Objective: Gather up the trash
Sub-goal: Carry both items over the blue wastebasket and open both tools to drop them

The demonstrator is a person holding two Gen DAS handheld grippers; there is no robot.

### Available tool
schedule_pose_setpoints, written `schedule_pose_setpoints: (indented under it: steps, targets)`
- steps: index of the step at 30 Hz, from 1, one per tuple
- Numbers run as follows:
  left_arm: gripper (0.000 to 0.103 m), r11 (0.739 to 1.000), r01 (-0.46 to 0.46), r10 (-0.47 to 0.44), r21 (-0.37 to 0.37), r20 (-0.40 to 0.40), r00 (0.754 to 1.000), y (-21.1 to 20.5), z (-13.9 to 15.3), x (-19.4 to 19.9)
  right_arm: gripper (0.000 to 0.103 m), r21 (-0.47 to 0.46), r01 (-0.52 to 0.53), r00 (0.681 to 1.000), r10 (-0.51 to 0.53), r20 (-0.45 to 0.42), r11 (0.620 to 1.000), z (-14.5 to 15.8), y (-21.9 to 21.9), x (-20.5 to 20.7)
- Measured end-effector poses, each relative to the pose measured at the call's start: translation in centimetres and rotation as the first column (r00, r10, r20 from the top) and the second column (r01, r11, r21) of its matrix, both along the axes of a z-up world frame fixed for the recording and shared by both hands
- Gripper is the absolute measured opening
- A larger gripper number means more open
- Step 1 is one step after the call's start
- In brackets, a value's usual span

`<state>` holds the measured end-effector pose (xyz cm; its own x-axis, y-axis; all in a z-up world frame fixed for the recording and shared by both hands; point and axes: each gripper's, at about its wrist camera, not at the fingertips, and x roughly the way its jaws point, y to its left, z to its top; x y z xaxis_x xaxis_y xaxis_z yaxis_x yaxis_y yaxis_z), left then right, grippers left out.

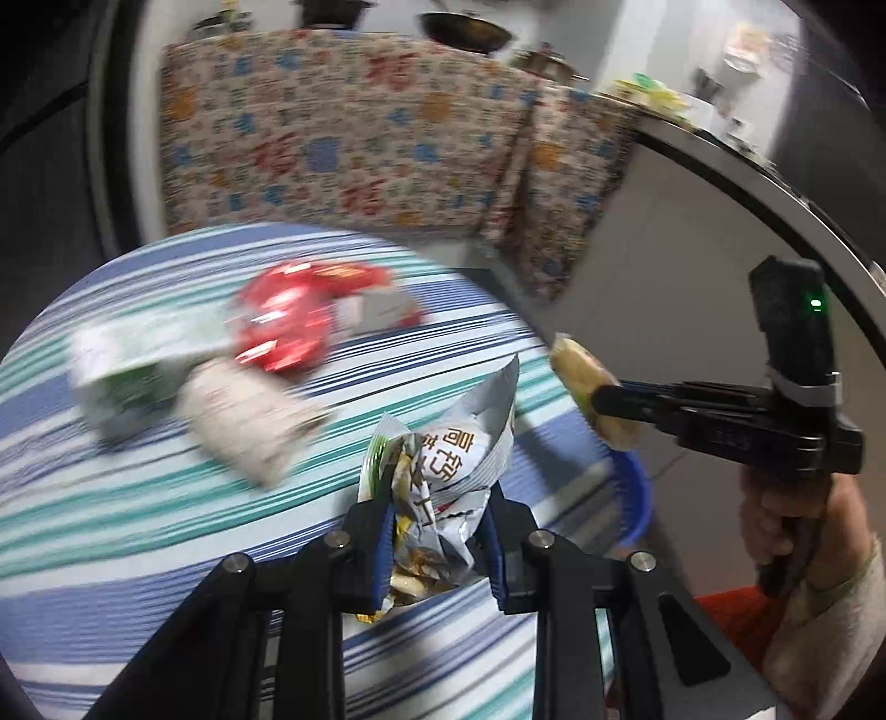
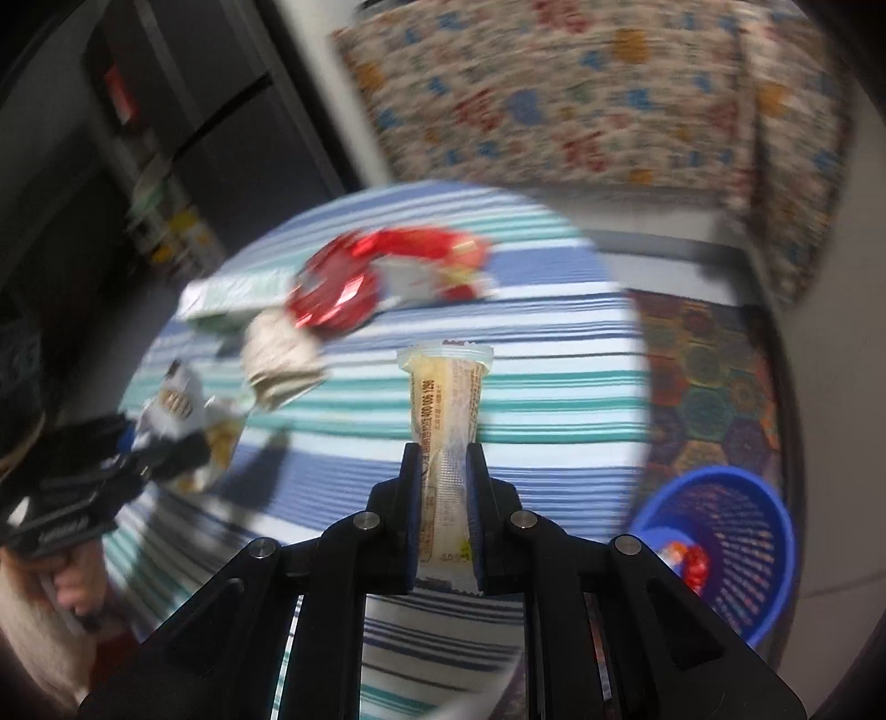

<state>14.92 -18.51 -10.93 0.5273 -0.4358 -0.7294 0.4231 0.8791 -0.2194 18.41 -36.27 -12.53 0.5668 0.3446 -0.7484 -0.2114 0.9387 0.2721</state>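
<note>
Two grippers in play over a round table (image 1: 138, 498) under a blue, teal and white striped cloth. Behind it hangs a patterned floral cloth (image 1: 343, 138) draped over furniture; grey floor to the right. Both views motion-blurred.

Left gripper (image 1: 437, 545): jaws clamped on a crumpled silver snack bag (image 1: 459, 459), held above the near part of the table. Right gripper (image 2: 446, 520): jaws narrow, closed on a long clear-wrapped pastry packet (image 2: 446, 399) standing upright between them.

Trash on the table, far side, bunched together: red foil wrapper (image 1: 288, 327), green-and-white carton (image 1: 127, 360), pale crumpled wrapper (image 1: 249, 421) touching or overlapping the carton's near end; blur hides which.

Right wrist view alone shows the blue mesh basket (image 2: 731, 548) whole, on the floor just off the table's right edge, a red-and-white scrap (image 2: 686, 559) inside; also a hexagon-patterned mat (image 2: 709, 376) beyond it and a dark cabinet (image 2: 166, 111) at left. Left wrist view shows only a sliver of the basket's rim (image 1: 637, 498), but catches the right gripper from the side, packet out past the table edge and above that rim, plus dishes (image 1: 465, 27) atop the draped furniture.

Open floor between table edge and draped furniture.
</note>
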Motion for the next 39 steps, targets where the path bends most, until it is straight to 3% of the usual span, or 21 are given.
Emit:
schedule_pose_setpoints:
  steps: [4, 9, 17, 25, 35, 39]
  targets:
    - [0.027, 0.994, 0.100, -0.101, -0.035, -0.047, 0.994, -7.0, 0.1, 0.9, 0.013, -0.037, 0.136, 0.991, -0.136, 0.008, 0.990, 0.3, -6.2, -1.3]
    - [0.027, 0.976, 0.212, -0.215, -0.040, -0.108, 0.971, -15.8, -2.0, 2.2, 0.013, -0.070, 0.294, 0.955, -0.297, -0.030, 0.953, -0.9, -14.3, -3.3]
    - [0.027, 0.963, 0.268, -0.265, 0.002, -0.142, 0.954, -24.3, -4.8, 3.6, 0.013, -0.054, 0.408, 0.906, -0.411, -0.097, 0.912, -2.8, -21.4, -4.9]
    - [0.029, 0.964, 0.265, -0.256, 0.035, -0.159, 0.953, -27.8, -6.2, 5.1, 0.014, -0.029, 0.457, 0.880, -0.457, -0.127, 0.889, -3.5, -24.2, -4.6]
    - [0.030, 0.958, 0.283, -0.273, 0.041, -0.169, 0.947, -29.3, -7.3, 5.9, 0.014, -0.012, 0.485, 0.865, -0.482, -0.139, 0.875, -4.3, -25.4, -4.3]
    - [0.035, 0.955, 0.294, -0.285, 0.035, -0.169, 0.944, -29.7, -7.4, 5.9, 0.022, -0.001, 0.502, 0.857, -0.498, -0.133, 0.865, -4.3, -25.4, -4.1]
